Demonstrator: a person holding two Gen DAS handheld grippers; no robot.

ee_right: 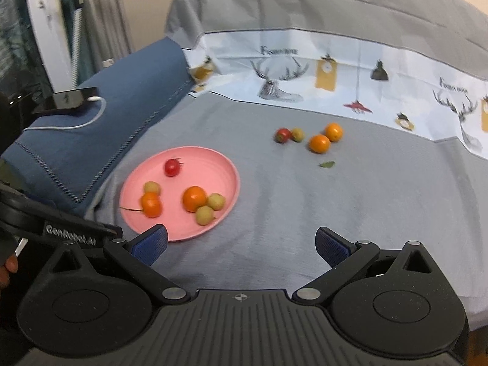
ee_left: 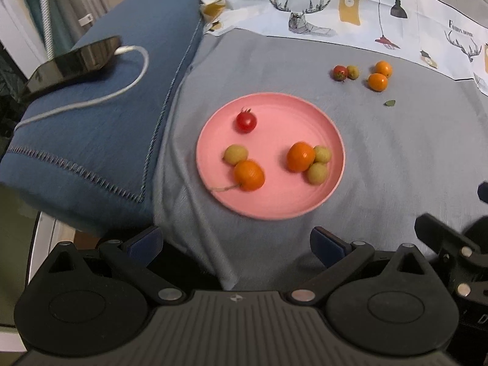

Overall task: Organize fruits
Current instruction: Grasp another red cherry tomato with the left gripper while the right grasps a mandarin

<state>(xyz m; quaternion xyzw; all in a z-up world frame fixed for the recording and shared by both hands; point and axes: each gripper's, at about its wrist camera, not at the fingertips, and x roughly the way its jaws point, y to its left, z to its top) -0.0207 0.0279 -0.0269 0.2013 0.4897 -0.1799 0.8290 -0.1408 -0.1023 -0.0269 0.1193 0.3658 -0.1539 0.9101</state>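
Gathering fruit onto the pink plate [ee_left: 332,140] at frame centre explains the layout: six pieces sit there, while four loose fruits [ee_right: 319,143] wait upper right. Left gripper [ee_left: 236,242] and right gripper [ee_right: 241,242] hang wide-jawed, empty.

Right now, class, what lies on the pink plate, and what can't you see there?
On the pink plate lie one red tomato, two oranges and three yellow-green fruits. The plate surface beneath each fruit is hidden.
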